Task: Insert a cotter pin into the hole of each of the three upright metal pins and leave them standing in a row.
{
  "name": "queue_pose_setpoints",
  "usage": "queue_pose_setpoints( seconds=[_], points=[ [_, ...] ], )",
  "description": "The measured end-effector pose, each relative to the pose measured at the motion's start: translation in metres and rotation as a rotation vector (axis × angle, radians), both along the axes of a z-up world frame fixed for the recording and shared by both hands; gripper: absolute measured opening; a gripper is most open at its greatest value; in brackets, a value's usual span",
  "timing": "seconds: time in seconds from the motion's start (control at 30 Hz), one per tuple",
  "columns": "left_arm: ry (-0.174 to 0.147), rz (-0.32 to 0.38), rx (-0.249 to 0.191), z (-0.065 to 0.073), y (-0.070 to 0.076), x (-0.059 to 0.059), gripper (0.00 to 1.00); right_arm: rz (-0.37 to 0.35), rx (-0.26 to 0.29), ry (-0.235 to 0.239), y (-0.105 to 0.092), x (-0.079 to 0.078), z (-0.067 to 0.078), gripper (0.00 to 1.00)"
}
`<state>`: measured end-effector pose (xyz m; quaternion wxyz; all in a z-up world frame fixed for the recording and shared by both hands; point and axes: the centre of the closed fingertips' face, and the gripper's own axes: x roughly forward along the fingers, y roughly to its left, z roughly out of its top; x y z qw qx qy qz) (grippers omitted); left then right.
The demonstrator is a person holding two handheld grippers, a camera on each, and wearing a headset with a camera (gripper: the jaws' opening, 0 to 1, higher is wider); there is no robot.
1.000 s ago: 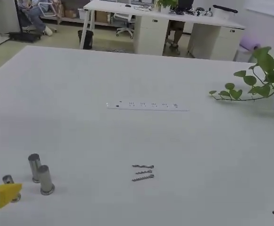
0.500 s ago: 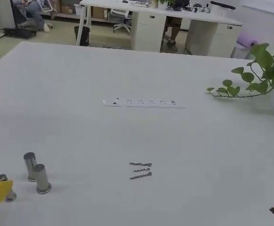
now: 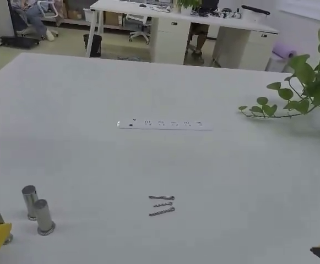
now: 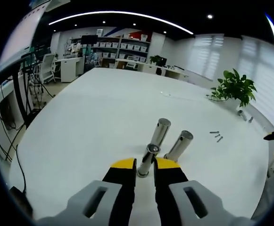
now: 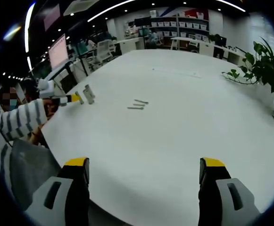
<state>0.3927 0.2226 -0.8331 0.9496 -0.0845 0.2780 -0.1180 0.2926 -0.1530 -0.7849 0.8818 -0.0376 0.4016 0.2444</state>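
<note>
Left gripper view: left claw straddles nearest metal pin; right claw wide

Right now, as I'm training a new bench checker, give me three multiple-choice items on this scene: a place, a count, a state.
1. The cotter pins lie: A) in a tray B) loose on the table C) through drilled holes.
2. Upright metal pins: A) two B) three C) five.
3. The right tool is: A) open B) shut on a pin C) shut, empty.
B, they lie bare on the white top; B, three stand grouped together; A, its jaws stand wide apart.
</note>
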Motion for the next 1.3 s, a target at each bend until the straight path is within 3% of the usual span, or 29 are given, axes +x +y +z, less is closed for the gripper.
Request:
queue_pose_setpoints(
  seconds=[0.2, 0.43, 0.57, 0.83, 0.9, 1.07, 1.13, 1.2, 1.3],
  points=[
    [-0.009, 0.026, -0.006, 0.000, 0.002, 0.002, 0.09, -0.005, 0.004, -0.002, -0.001, -0.002, 0.000, 0.98],
    [-0.016, 0.021, 0.016, 0.001, 0.005, 0.002, 0.08, -0.012, 0.014, -0.007, -0.006, -0.003, 0.000, 0.98],
    [-0.009, 0.023, 0.000, 0.002, 0.007, 0.001, 0.07, -0.009, 0.019, -0.009, -0.006, -0.003, 0.000, 0.98],
    [-0.019, -0.002, 0.039, 0.002, 0.006, -0.002, 0.07, -0.009, 0.034, -0.017, -0.007, -0.004, 0.000, 0.98],
    [-0.022, -0.016, 0.065, 0.003, 0.005, -0.004, 0.07, -0.010, 0.037, -0.018, -0.008, -0.004, 0.000, 0.98],
    [-0.050, -0.016, 0.045, 0.013, 0.004, -0.007, 0.07, -0.009, 0.040, -0.019, -0.010, -0.006, 0.001, 0.97],
    [-0.065, -0.042, 0.087, 0.018, 0.003, -0.008, 0.07, -0.009, 0.043, -0.019, -0.011, -0.006, 0.001, 0.97],
    [-0.070, -0.050, 0.091, 0.023, 0.000, -0.011, 0.07, -0.009, 0.048, -0.025, -0.011, -0.006, 0.001, 0.97],
    [-0.083, -0.046, 0.064, 0.031, -0.002, -0.014, 0.07, -0.007, 0.057, -0.029, -0.010, -0.007, 0.001, 0.97]
  ],
)
